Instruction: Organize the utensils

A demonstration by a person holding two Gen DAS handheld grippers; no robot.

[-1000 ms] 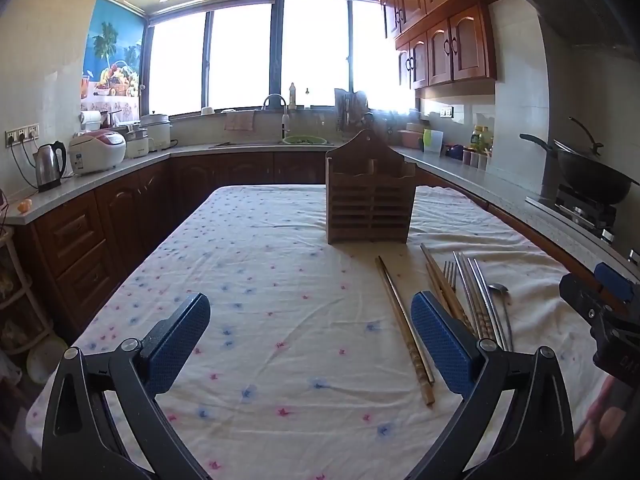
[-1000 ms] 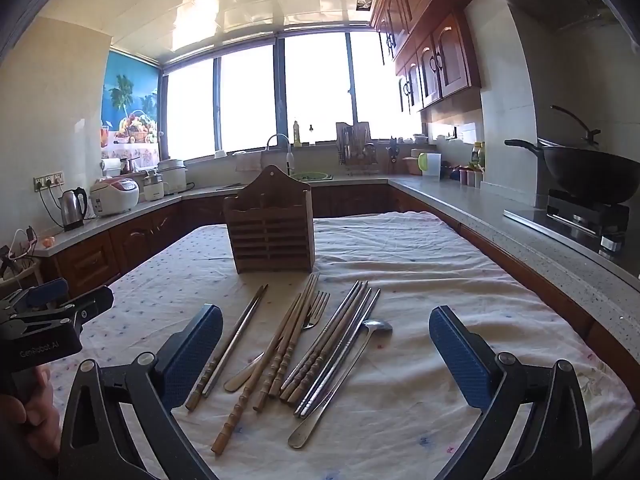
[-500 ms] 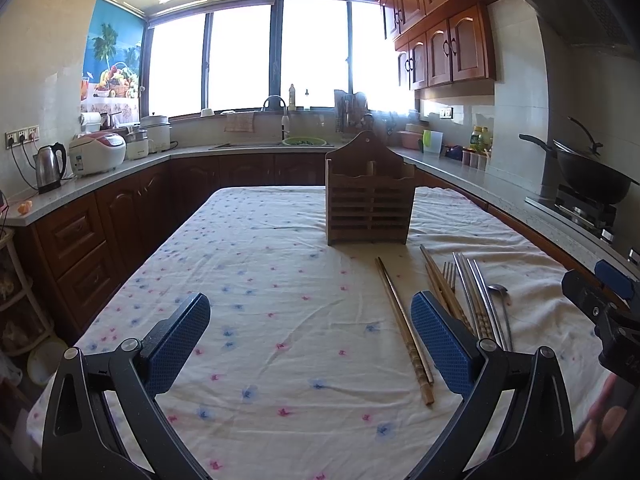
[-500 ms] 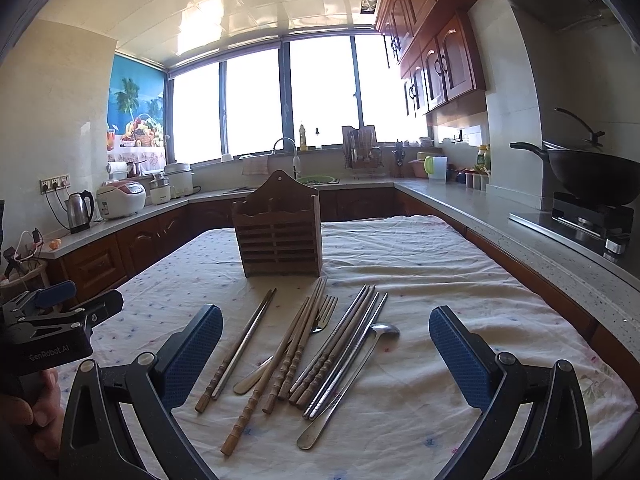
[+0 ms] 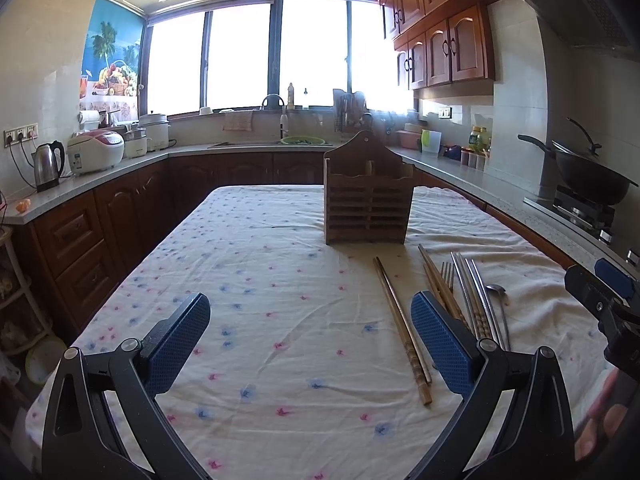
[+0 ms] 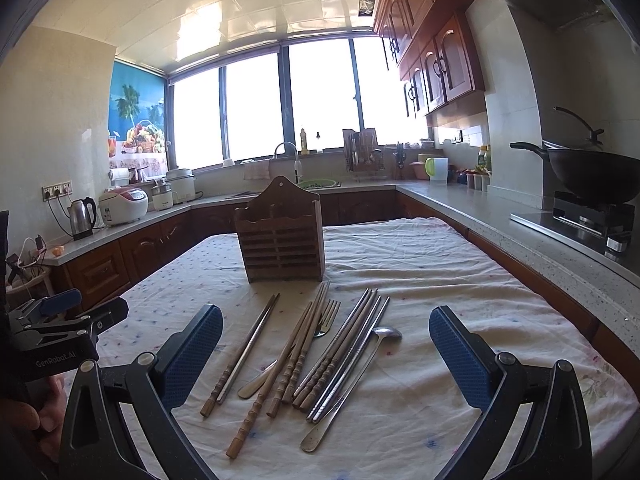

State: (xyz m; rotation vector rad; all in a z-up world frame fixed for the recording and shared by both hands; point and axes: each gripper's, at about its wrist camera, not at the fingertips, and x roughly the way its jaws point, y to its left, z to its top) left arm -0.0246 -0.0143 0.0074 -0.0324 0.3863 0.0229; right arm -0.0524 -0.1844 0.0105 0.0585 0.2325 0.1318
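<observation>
On the counter (image 6: 460, 280), a wrinkled white cloth (image 5: 280, 280) printed with small pink and blue flowers carries all task items. Wooden utensil holder (image 6: 282, 246): slatted front, arched back with a hanging hole, standing upright near the counter's middle. Just in front of it lie the utensils, roughly parallel and pointing toward the holder: a dark wooden chopstick pair (image 6: 244, 354) apart at the left; carved, ridged-handle wooden chopsticks (image 6: 296, 354); a metal fork (image 6: 326, 320) partly beneath them; a bundle of metal chopsticks (image 6: 352, 344); a long-handled metal spoon (image 6: 360, 376) at the right. Right hand-held gripper (image 6: 326, 360): released, blue dimpled pads spread wide, held low over the utensils and touching none. Left hand-held gripper (image 5: 310, 340): likewise spread, empty, poised over bare cloth left of the utensils, level and facing the holder.
</observation>
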